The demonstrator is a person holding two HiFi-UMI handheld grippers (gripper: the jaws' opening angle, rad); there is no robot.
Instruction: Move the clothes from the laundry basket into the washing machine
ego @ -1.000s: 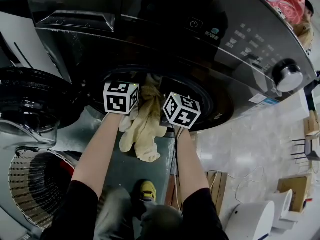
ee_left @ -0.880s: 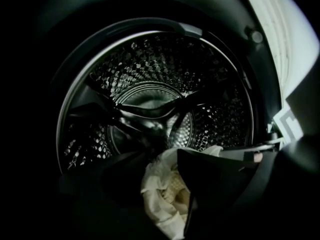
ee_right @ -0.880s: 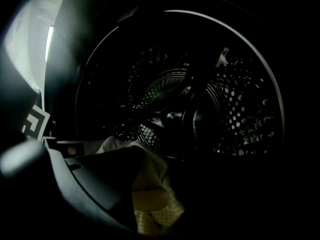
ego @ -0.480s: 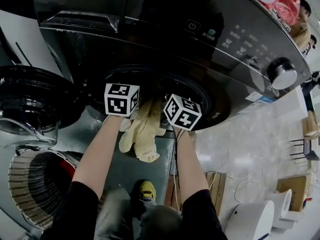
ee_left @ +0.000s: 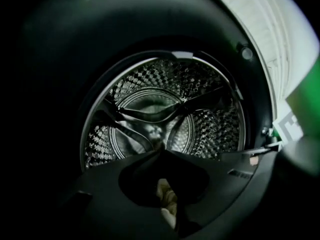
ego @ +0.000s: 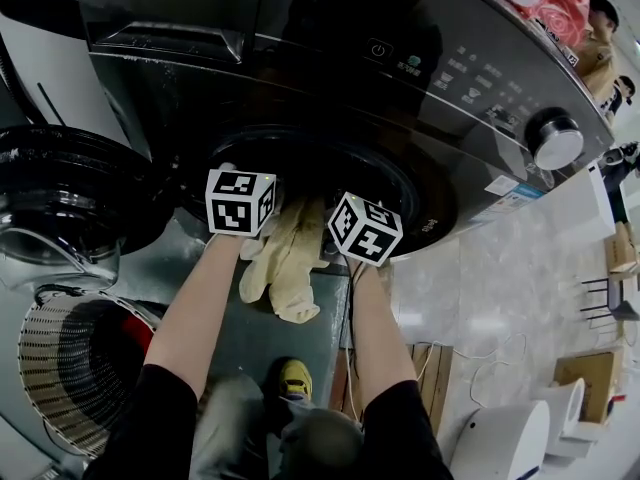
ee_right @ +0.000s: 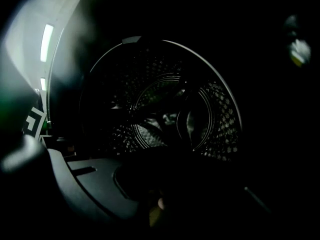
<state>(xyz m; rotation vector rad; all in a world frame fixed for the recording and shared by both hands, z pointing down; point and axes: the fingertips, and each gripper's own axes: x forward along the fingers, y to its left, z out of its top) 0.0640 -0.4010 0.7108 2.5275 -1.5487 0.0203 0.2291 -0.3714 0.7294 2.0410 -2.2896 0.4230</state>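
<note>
A cream garment (ego: 285, 263) hangs over the lower lip of the washing machine's (ego: 400, 58) open drum mouth, between my two marker cubes. My left gripper (ee_left: 161, 154) points into the steel drum (ee_left: 160, 109). Its jaws have just been closing and their tips now meet, with cream cloth (ee_left: 167, 204) caught in the hollow behind them. My right gripper (ee_right: 162, 156) also faces the dark drum (ee_right: 170, 114). Its jaws have just closed too, and a dim pale scrap of cloth (ee_right: 157, 206) shows between them. In the head view the cubes (ego: 240, 201) (ego: 365, 228) hide both sets of jaws.
The machine's round door (ego: 70, 188) stands open at the left. Below it is the white slatted laundry basket (ego: 60, 368) with something red (ego: 140, 333) inside. A control dial (ego: 555, 138) is at the right. A yellow shoe (ego: 293, 378) stands on the floor under the garment.
The garment's upper end sits lower at the drum mouth than a second ago. Both cubes have stayed almost where they were.
</note>
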